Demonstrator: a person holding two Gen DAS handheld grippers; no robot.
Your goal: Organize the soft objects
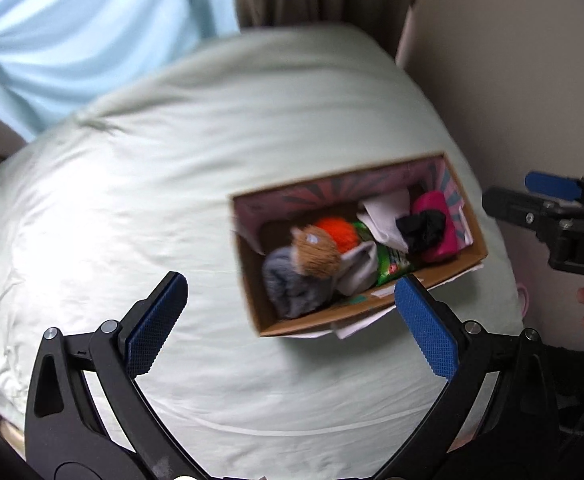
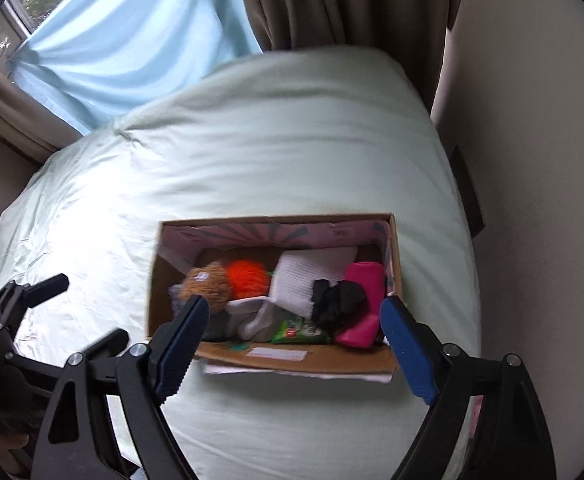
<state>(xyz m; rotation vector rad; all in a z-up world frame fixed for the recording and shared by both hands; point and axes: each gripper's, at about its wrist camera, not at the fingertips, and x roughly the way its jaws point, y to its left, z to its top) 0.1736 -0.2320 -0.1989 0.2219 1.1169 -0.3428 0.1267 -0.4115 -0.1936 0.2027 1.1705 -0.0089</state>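
A cardboard box (image 1: 468,216) (image 2: 396,252) lies open on a pale green bed. It holds several soft things: a brown plush toy (image 1: 318,254) (image 2: 207,282), an orange fluffy ball (image 1: 338,232) (image 2: 247,274), a grey sock (image 1: 292,286), a white cloth (image 1: 384,214) (image 2: 312,272), a black sock (image 1: 422,228) (image 2: 338,298), a pink item (image 1: 436,208) (image 2: 366,296) and a green packet (image 1: 392,266) (image 2: 300,330). My left gripper (image 1: 289,292) is open and empty, above the bed by the box's near left side. My right gripper (image 2: 294,312) is open and empty over the box's near edge.
The bed sheet (image 1: 151,200) (image 2: 251,140) fills the scene. A light blue curtain (image 2: 123,40) and brown drapes (image 2: 332,0) hang behind it. A beige wall (image 2: 532,200) runs along the right. The right gripper (image 1: 552,208) shows at the left wrist view's right edge.
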